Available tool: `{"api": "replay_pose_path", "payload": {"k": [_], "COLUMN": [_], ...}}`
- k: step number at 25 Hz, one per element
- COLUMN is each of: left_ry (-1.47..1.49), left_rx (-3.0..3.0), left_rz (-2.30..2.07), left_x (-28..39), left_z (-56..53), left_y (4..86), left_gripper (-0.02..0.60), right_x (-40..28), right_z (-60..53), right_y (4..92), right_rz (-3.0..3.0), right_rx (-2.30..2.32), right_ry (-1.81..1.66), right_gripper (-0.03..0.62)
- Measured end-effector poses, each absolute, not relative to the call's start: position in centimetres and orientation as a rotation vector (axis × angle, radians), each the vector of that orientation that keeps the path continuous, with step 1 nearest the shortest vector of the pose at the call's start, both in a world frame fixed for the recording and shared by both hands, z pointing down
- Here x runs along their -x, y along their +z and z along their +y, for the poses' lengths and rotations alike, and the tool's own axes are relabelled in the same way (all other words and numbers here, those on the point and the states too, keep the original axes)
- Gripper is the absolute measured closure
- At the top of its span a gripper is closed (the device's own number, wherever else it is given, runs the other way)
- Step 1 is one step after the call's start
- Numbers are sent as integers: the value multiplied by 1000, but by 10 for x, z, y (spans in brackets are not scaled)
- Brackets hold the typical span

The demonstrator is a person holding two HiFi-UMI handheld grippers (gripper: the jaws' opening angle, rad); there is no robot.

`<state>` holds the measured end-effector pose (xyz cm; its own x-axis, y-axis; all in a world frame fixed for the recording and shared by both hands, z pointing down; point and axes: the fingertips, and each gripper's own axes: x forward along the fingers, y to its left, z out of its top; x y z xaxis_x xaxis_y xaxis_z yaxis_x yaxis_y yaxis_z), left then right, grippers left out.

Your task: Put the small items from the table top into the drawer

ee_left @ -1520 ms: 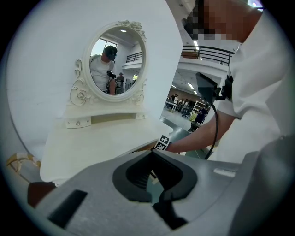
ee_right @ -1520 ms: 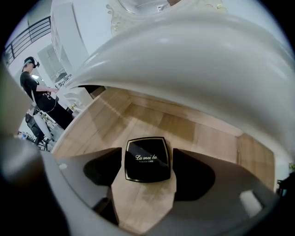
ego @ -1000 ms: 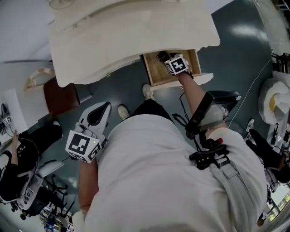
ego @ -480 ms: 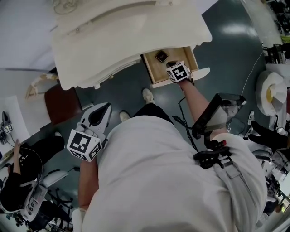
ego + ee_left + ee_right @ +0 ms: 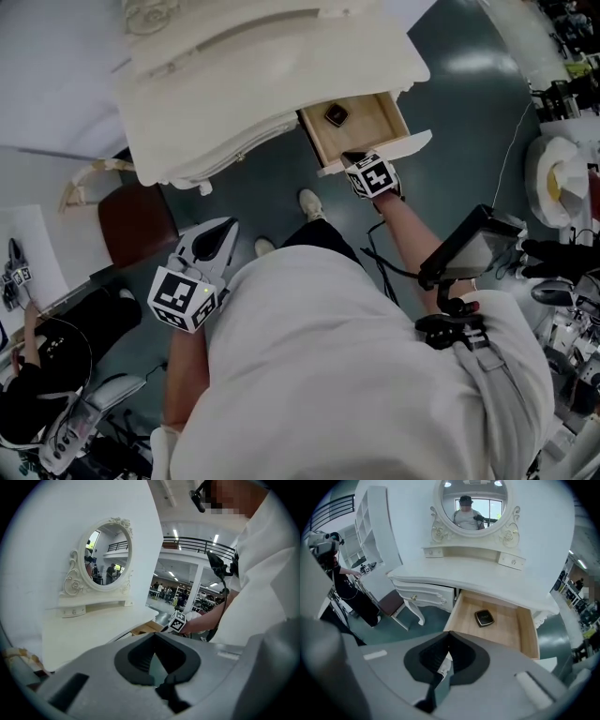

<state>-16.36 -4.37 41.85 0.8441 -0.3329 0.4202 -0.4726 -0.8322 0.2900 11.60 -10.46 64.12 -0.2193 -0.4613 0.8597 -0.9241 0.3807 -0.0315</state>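
The small dark square case with a glossy lid (image 5: 336, 115) lies flat on the bare floor of the open light-wood drawer (image 5: 386, 120), toward the drawer's back and clear of its walls. We judge the case light and rigid, with a smooth lid that could slip. If it needs shifting, we would pinch it across two opposite edges rather than press on the top, which may be hinged.

The right gripper (image 5: 352, 157) hangs over the drawer's front lip, its jaws pressed together with nothing between them. The left gripper (image 5: 223, 228) is held well away from the drawer at the person's side. Its jaws also meet at the tips and hold nothing.

A second ago the right gripper reached down inside the drawer, right over the case and hiding most of it. Since then it has pulled up and back to the front edge, so the case lies in full view. The left gripper has drifted a little. On the white dressing-table worktop (image 5: 272, 75) above the drawer we see no other small item.
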Motion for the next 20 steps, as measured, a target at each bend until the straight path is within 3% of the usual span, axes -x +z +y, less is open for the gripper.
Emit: {"api": "replay_pose_path", "payload": {"k": [20], "left_ry": [502], "left_rx": [-2661], "left_rz": [-533], "left_x": [241], "left_z": [24], "left_y": [439], "left_gripper": [580], "right_x": [34], "right_z": [-1], "right_y": [561], "right_rz": [-2023], "right_rx": [-1161], "right_ry": [609], "right_gripper": [594]}}
